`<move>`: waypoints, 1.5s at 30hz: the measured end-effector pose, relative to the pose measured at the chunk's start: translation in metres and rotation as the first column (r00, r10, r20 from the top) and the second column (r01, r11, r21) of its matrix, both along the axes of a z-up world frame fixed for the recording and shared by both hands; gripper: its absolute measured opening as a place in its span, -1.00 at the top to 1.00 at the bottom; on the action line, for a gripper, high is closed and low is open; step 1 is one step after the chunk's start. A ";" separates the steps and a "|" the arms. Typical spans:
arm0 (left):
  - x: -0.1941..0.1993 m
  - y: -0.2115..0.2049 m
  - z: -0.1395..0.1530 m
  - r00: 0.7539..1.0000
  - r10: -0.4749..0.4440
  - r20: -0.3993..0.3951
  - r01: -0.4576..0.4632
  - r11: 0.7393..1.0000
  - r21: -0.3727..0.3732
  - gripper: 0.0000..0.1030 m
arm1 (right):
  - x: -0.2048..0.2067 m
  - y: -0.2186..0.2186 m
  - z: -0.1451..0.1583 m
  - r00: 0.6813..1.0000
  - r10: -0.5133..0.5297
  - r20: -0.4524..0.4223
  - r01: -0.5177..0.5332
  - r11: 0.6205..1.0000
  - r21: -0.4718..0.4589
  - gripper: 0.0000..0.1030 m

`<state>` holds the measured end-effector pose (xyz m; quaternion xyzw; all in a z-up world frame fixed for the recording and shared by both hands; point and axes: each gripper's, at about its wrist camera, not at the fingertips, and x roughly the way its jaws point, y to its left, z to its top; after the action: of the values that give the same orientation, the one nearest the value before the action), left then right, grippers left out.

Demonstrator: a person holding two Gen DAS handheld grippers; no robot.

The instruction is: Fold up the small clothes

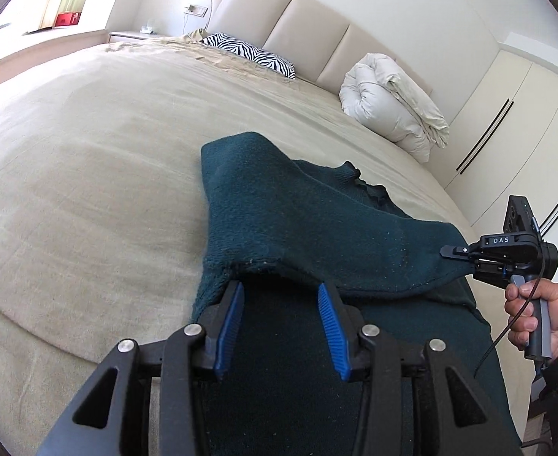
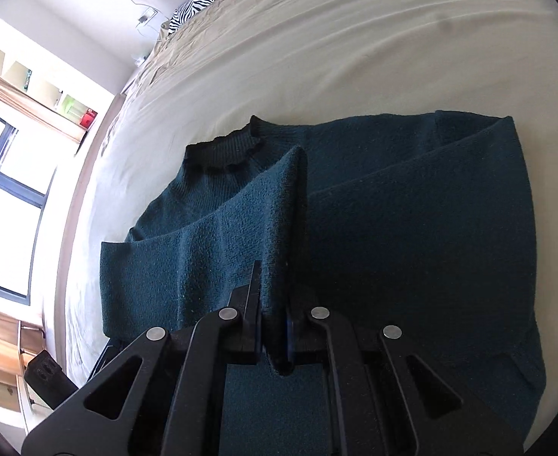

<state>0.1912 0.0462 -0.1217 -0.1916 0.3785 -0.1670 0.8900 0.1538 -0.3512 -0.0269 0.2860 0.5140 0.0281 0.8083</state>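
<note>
The right gripper [image 2: 273,296] is clamping a raised fold of the dark green sweater [image 2: 412,235] at lower centre. The left gripper [image 1: 281,292] is standing open, its blue pads [image 1: 330,323] straddling the sweater's hem without pressing. The sweater is lying on the beige bed [image 1: 89,152], a striped pillow [image 1: 248,53] sitting at upper centre.

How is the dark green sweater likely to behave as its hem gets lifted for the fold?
Probably floppy: the sweater sags between the right tongs pinching its edge and the open left tongs. Likely grippy rather than slippery, given the fuzzy knit. It looks thick, so folds may stay bulky on the bed.
</note>
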 end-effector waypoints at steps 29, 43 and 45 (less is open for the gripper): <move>0.005 0.086 0.035 0.992 0.118 0.041 -0.106 0.968 -0.227 0.24 | -0.001 -0.037 -0.038 0.997 -0.078 -0.028 0.079 0.996 0.029 0.87; 0.144 0.047 -0.010 0.976 -0.169 -0.138 0.085 0.877 -0.473 0.23 | -0.011 -0.056 -0.059 0.997 -0.074 0.021 0.067 0.973 0.220 0.84; 0.169 0.052 -0.036 0.962 -0.165 -0.216 0.037 0.866 -0.499 0.22 | -0.013 -0.058 -0.062 0.997 -0.073 0.039 0.062 0.967 0.249 0.84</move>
<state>0.3602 0.0983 -0.1573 -0.4106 0.4427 -0.2786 0.7469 0.1406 -0.4096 -0.0891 0.4010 0.4770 0.0712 0.7788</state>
